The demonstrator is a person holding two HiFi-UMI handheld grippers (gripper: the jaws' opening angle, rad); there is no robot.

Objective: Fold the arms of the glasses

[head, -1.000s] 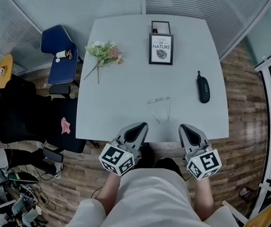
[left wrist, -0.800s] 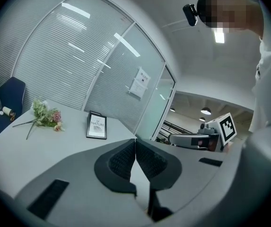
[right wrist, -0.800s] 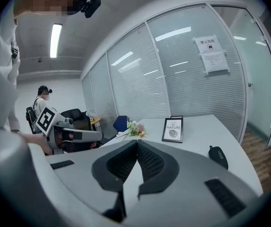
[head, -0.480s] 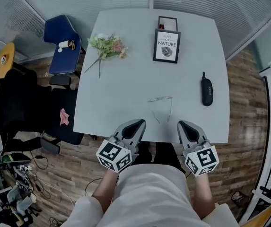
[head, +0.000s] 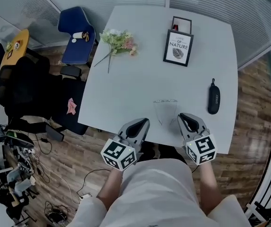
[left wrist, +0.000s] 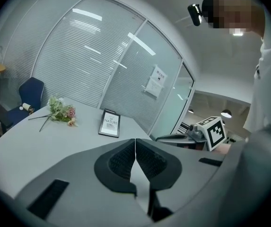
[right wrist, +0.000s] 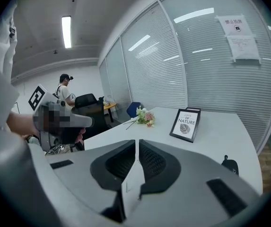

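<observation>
Glasses with thin clear frame (head: 165, 109), arms spread, lying on pale grey table (head: 140, 79) near front edge, just beyond left gripper (head: 144, 122) and right gripper (head: 182, 117); both with jaws pressed together, holding nothing.

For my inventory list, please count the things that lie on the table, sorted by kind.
Glasses: 1
Case: 1
Frame: 1
Flower bunch: 1
Dark-edged item behind the frame, kind unclear: 1
Total: 5
</observation>
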